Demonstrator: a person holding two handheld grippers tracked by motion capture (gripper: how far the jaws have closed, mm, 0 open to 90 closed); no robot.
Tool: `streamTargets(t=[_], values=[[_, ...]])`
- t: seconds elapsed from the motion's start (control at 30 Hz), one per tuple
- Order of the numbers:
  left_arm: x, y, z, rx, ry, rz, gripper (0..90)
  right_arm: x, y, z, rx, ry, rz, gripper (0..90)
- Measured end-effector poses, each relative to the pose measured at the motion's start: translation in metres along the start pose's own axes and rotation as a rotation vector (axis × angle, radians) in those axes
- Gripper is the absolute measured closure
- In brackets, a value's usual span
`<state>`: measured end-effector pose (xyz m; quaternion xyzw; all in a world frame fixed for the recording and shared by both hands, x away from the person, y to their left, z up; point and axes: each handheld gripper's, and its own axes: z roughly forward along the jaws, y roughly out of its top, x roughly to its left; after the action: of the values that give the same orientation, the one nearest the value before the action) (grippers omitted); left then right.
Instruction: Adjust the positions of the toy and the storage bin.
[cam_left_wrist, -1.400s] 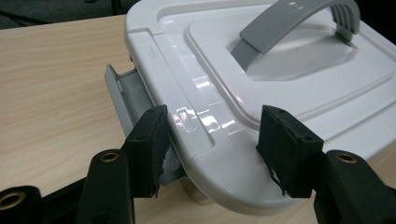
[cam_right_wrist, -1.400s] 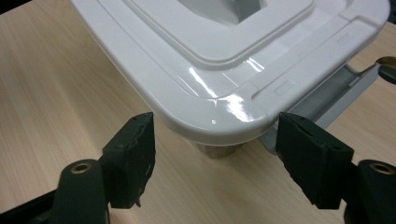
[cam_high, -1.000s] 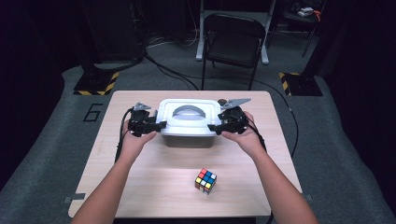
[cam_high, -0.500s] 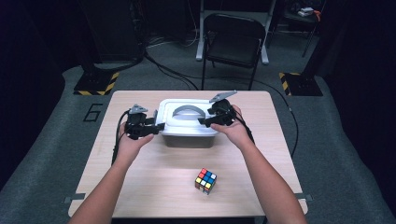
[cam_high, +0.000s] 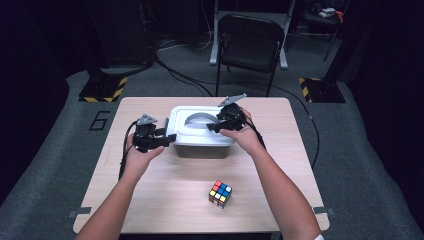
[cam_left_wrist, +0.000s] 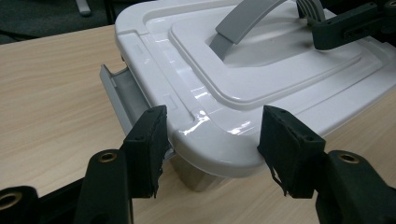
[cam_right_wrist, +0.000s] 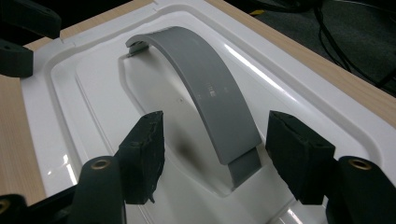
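Table (cam_high: 165, 200) of pale wood takes up the middle of the high view, with a dark folding chair (cam_high: 250, 50) on the grey floor beyond its far edge. A white storage box (cam_high: 200, 149) stands on the table's far half, roughly centred, and its white lid (cam_high: 186, 131) sits on top. The person's forearms come in from the near edge, one to each side of the box.

The left tool (cam_high: 170, 136) is at the box's left side. It is clenched on a rounded corner of the lid, with a pad against each flank of that corner. The right tool (cam_high: 211, 128) hovers over the lid. Its jaws have just been closing a little and straddle one end of the grey arched handle (cam_right_wrist: 205, 88), but the pads stand clear of it, so it grasps nothing. A multicoloured puzzle cube (cam_high: 220, 193) lies on the table nearer the person, well apart from the box.
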<state>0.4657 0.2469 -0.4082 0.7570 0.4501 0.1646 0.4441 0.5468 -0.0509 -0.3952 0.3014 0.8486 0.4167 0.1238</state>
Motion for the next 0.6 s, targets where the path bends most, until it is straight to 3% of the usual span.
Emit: streamTargets(t=[0.13,0.2,0.3,0.33,0.47,0.53,0.6], values=[[0.002,0.0,-0.001,0.001,0.013,0.009,42.1,0.0,0.002,0.004,-0.006,0.031,0.003,36.7],[0.003,-0.001,-0.001,-0.002,0.016,0.009,42.1,0.003,0.002,0.005,0.001,0.02,-0.001,37.4],[0.004,-0.001,-0.002,0.0,0.029,0.013,42.1,0.002,0.003,0.003,0.005,0.017,0.013,45.9],[0.003,-0.002,0.0,-0.013,0.034,-0.005,42.1,0.002,0.003,0.002,0.004,0.019,0.017,47.8],[0.005,-0.002,0.003,0.001,0.041,0.006,42.6,0.002,0.002,-0.004,0.028,0.055,0.034,54.8],[0.006,-0.002,0.005,0.003,0.037,0.002,42.9,0.004,0.002,-0.005,0.04,0.046,0.003,58.7],[0.006,-0.002,0.006,0.004,0.034,0.0,43.1,0.006,0.003,-0.006,0.05,0.035,0.001,60.7]])
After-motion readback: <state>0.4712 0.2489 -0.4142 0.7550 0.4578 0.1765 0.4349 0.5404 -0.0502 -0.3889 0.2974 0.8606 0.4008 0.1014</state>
